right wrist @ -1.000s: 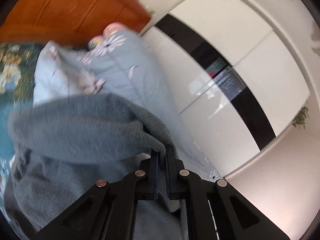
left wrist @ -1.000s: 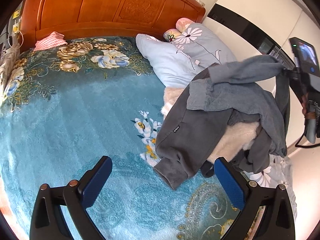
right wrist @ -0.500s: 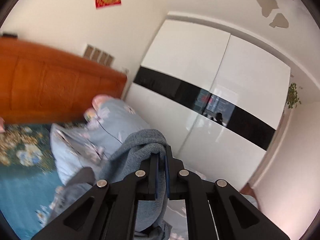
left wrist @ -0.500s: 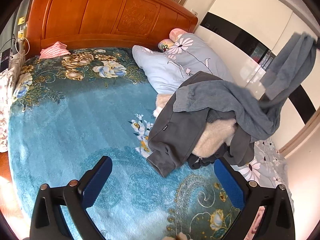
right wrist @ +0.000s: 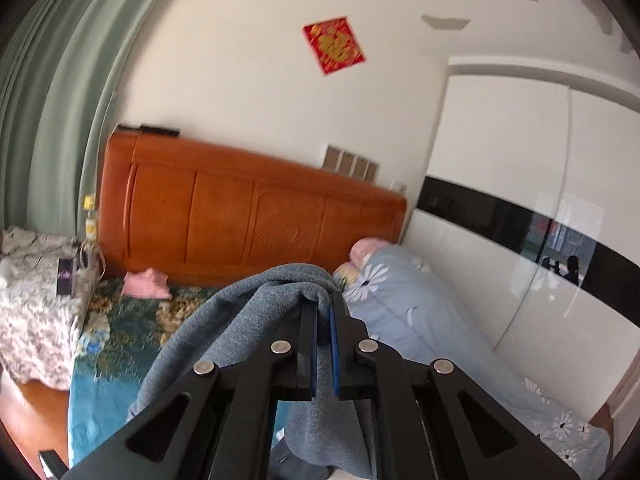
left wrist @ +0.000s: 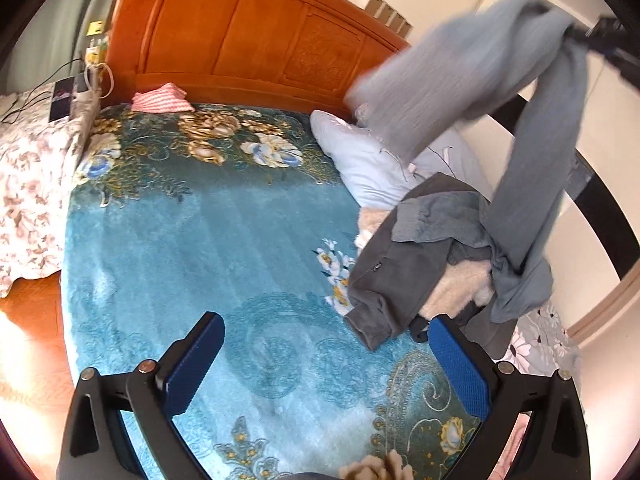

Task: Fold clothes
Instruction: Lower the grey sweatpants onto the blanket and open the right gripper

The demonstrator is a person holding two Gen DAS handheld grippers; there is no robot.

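Lifted grey garment [left wrist: 532,184], hanging vertically, right tool [right wrist: 323,320]

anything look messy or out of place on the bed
Yes: a dark grey garment lies crumpled over cream fleece at the bed's right edge, unfolded. The right hand-held gripper holds a blue-grey garment dangling above the heap.

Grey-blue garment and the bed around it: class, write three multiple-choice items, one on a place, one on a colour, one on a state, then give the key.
1. The pink checked cloth lies
A. by the headboard
B. on the pillow
C. on the floor

2. The left gripper has pads coloured
A. red
B. blue
C. white

3. The right gripper is
A. open, empty
B. shut on the grey-blue garment
C. out of view

Key: A, it sits at the headboard's foot; B, both pads show blue; B, fabric is pinched and hangs from it.
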